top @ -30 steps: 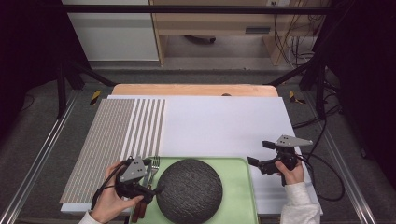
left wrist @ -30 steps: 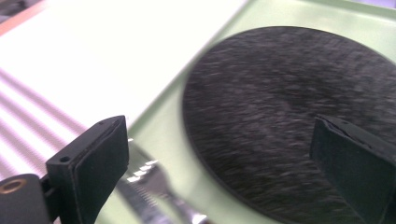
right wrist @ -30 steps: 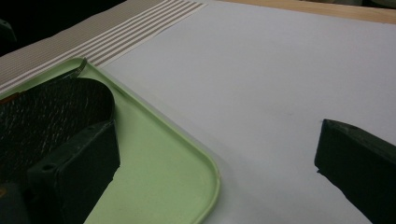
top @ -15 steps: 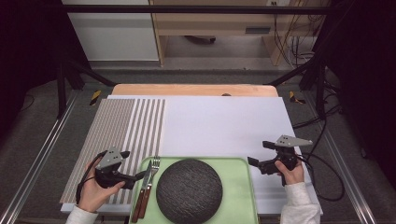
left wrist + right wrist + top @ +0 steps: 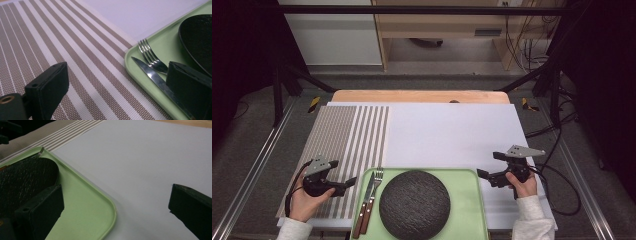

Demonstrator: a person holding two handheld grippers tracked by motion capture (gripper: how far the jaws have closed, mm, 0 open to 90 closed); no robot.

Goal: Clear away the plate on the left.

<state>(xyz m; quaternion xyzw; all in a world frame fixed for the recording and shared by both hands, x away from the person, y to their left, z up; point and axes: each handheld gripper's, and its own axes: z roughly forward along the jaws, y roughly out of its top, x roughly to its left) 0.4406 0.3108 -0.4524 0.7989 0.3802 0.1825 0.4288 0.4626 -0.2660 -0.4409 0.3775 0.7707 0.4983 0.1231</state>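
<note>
Each hand carries a black two-jaw gripper with a small grey three-cornered plate on top: the left gripper (image 5: 346,185) and the right gripper (image 5: 482,174). A thin black cable (image 5: 562,197) trails in a loop from the right one, and another from the left. The jaws are thick matte black blocks with flat faces; one has a small round hole. Both wrists wear light grey knitted sleeves (image 5: 534,219).

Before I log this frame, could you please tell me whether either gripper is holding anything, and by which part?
Nothing is held. The left gripper is open over the striped placemat, beside the fork and knife; the right gripper is open beside the green tray.
</note>
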